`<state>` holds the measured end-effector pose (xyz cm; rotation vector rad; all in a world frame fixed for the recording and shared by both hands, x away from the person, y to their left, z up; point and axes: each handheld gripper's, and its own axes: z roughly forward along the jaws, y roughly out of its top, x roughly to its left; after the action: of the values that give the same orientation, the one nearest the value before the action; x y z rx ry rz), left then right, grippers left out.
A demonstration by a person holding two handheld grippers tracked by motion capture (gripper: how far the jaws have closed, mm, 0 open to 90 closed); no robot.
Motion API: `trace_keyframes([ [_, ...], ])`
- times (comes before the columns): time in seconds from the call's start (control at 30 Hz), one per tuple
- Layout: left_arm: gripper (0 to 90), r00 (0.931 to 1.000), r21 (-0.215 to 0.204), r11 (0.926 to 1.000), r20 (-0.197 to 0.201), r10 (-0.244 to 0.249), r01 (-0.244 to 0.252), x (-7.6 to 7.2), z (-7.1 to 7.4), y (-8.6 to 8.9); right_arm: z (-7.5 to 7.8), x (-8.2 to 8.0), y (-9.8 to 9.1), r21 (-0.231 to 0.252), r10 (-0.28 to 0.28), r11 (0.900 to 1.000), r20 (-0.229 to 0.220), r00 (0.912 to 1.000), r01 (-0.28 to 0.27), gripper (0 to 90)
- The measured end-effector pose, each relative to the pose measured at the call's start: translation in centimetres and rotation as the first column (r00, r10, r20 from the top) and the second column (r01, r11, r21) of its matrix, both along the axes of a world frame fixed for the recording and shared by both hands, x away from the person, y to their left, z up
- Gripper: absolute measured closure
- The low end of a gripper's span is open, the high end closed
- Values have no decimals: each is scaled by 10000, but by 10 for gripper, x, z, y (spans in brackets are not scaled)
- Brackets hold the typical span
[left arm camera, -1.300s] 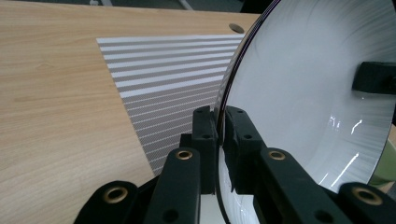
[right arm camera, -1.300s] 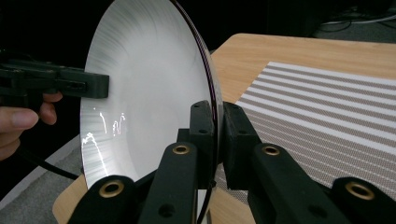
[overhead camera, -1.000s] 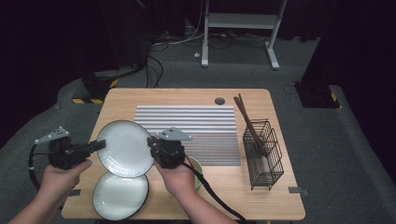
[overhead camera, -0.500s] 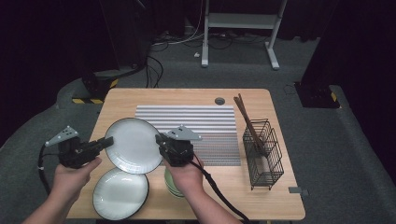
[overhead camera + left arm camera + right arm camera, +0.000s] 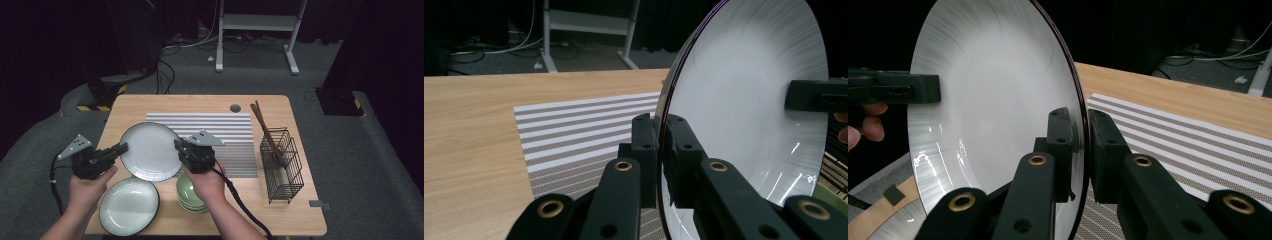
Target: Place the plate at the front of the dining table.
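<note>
A large white plate with a dark rim is held tilted above the table's left part, gripped from both sides. My left gripper is shut on its left rim. My right gripper is shut on its right rim. In the left gripper view the jaws pinch the plate edge-on, and the other gripper's jaw shows at the far rim. The right gripper view shows my jaws clamped on the plate, with the left gripper's jaw and a person's fingers across from it.
A second white plate lies at the table's front left. A stack of green bowls sits under my right hand. A striped mat covers the table's middle. A black wire basket with chopsticks stands at the right.
Both hands have carried the plate to the right and slightly away, off the lower plate and over the mat's left edge. More of the green bowls shows now.
</note>
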<state>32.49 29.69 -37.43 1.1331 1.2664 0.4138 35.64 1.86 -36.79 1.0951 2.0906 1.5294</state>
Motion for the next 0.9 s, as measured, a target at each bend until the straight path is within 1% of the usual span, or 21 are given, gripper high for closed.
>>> trace_keyframes([
  [0.13,838,9994,196,9997,318,141,-147,3,2,-6,-1,3,-3,3,-85,10000,234,9997,85,806],
  [0.2,838,9986,220,9995,478,220,-230,4,3,-9,-2,5,-5,102,-90,9999,233,9997,87,804],
  [0.3,839,9979,193,9993,567,319,-330,4,4,-14,-3,8,-9,147,-83,9999,257,9996,79,801],
  [0.4,839,9971,255,9990,665,357,-374,6,4,-18,-3,10,-11,172,-120,9998,320,9994,114,799],
  [0.53,837,9973,267,9990,657,332,-350,8,5,-21,-3,10,-15,206,-195,9996,323,9993,188,799],
  [0.67,836,9964,238,9991,789,318,-338,9,8,-27,-1,9,-20,243,-290,9993,422,9987,280,798],
  [0.8,836,9954,341,9989,912,299,-331,11,8,-32,-1,10,-24,290,-381,9989,450,9983,368,797],
  [0.87,835,9949,321,9988,955,337,-369,13,9,-35,-1,11,-26,298,-446,9986,469,9979,432,797],
  [0.9,835,9948,386,9986,968,324,-363,14,9,-35,-1,11,-27,293,-469,9985,487,9977,455,796],
])
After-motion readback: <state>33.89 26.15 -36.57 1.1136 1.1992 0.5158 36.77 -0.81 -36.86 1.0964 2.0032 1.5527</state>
